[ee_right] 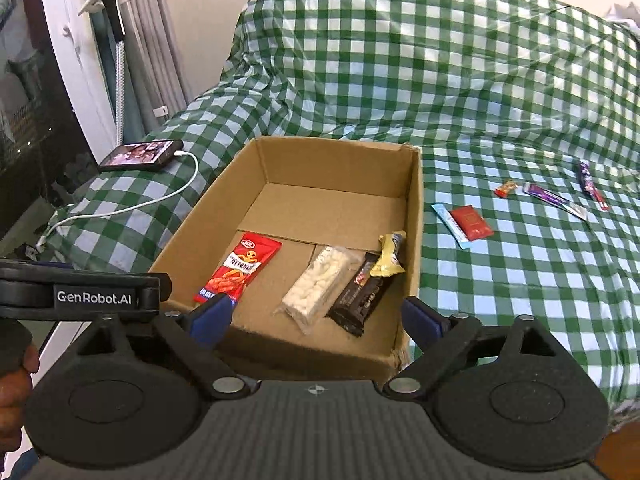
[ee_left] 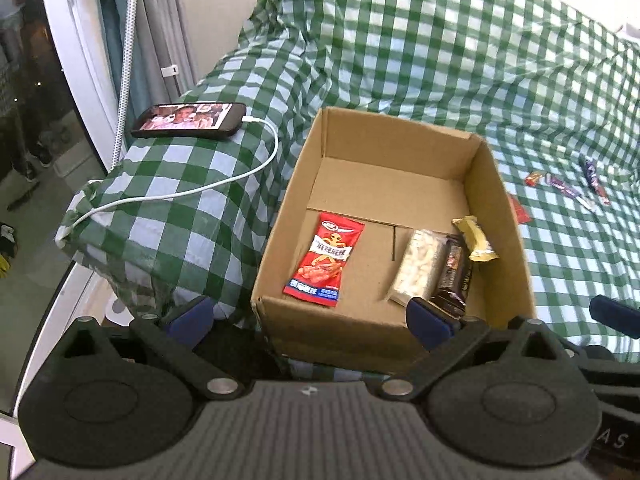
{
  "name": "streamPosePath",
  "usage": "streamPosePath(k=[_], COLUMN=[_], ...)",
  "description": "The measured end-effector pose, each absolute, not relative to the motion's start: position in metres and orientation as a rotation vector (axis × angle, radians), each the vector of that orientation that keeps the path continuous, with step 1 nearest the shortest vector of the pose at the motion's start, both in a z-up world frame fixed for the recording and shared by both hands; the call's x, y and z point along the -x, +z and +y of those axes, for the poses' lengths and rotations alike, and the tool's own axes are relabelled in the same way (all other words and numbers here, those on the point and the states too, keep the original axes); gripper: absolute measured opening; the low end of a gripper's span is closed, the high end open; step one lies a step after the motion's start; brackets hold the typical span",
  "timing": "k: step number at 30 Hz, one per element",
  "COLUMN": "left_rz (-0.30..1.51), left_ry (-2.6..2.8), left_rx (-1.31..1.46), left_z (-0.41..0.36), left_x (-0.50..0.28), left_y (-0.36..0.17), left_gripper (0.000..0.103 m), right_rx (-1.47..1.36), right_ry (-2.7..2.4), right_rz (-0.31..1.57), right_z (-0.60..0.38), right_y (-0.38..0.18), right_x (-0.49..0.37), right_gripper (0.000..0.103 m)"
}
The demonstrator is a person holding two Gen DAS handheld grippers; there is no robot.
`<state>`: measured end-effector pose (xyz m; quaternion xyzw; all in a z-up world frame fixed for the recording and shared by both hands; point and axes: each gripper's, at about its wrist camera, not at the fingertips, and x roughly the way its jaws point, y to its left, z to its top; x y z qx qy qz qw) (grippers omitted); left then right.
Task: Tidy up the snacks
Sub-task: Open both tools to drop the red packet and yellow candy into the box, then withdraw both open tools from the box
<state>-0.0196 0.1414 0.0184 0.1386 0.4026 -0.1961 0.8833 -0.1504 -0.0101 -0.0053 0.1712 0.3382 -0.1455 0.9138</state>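
— Where its right wall blocks my left view, what's cut off?
— Red sachet (ee_right: 472, 222), outside. Cardboard box (ee_right: 414, 216) holds red packet (ee_right: 239, 270), white pack (ee_right: 316, 284), dark bar (ee_right: 360, 300), yellow wrapper (ee_right: 389, 258).
— Grippers?
— My left gripper (ee_left: 310, 316) and right gripper (ee_right: 316, 316): both spread, empty.

The left gripper (ee_left: 308, 320) and right gripper (ee_right: 316, 316) were black, with blue fingertip pads (ee_right: 212, 314), silver pivot screws and white GenRobot.AI lettering.

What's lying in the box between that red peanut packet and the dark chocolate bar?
A clear packet of white candy lies between the red peanut packet and the dark chocolate bar, beside the bar. The right claw's view shows it best.
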Motion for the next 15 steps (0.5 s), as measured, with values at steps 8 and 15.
streamPosePath(k=[8, 15], left_rz=[0.772, 0.745], left_ry=[-0.427, -0.433], left_rx=[-0.291, -0.282], left_z=[0.149, 0.158], left_x=[0.057, 0.069], left_y=[0.033, 0.044], left_gripper=[0.103, 0.103], right_rx=[-0.34, -0.316], right_ry=[-0.333, -0.339], right_rz=[0.623, 0.573], right_z=[0.0, 0.008], right_y=[0.015, 0.027], right_x=[0.188, 0.204], right_gripper=[0.096, 0.099])
